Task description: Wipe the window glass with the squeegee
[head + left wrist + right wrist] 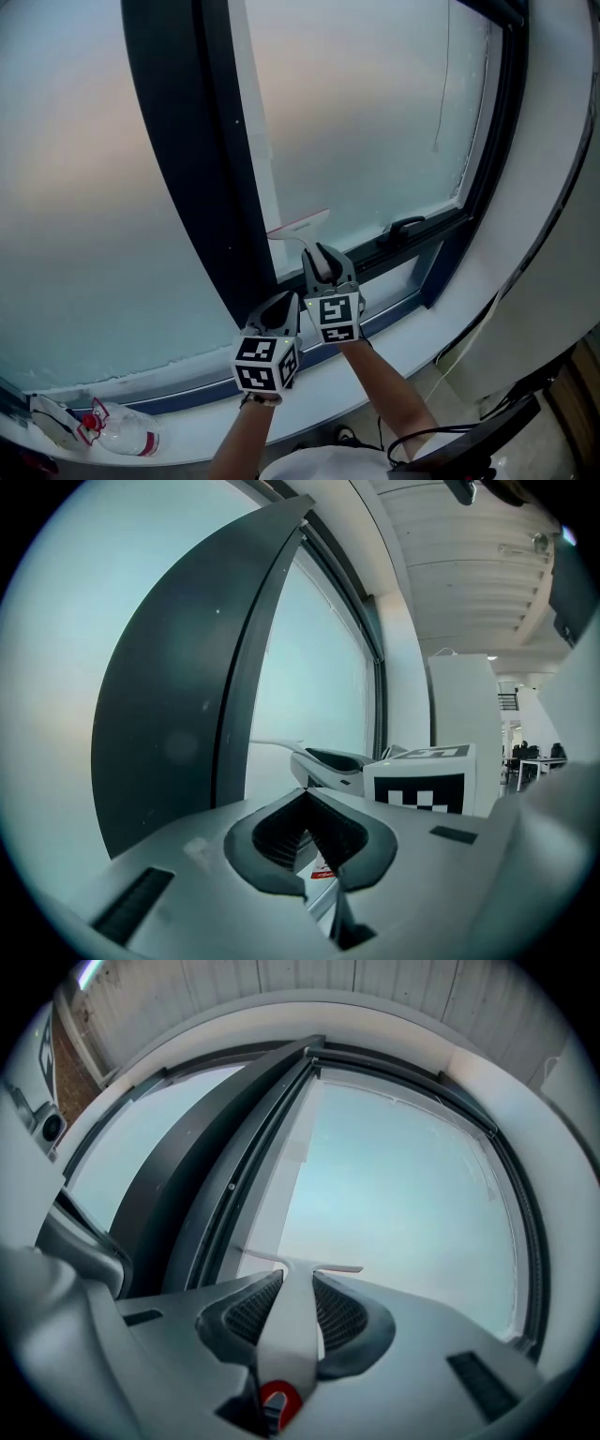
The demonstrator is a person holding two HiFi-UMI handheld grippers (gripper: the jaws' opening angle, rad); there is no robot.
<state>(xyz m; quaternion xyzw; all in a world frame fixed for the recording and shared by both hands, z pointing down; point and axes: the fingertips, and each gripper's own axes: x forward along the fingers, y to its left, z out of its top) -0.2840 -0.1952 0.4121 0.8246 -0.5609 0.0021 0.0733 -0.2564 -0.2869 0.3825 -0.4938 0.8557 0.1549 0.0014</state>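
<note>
At centre-bottom of the head view, R claw [323,265] is clamped on the squeegee [298,226] handle. The blade sits low on the window glass [375,112], just right of the dark frame post [197,169]; contact w/ the pane can't be told. L claw [278,314], just beside it at lower left, is closed, tips meeting, holding nothing. On the sill [412,342] at lower left lies a spray bottle [117,433].
</note>
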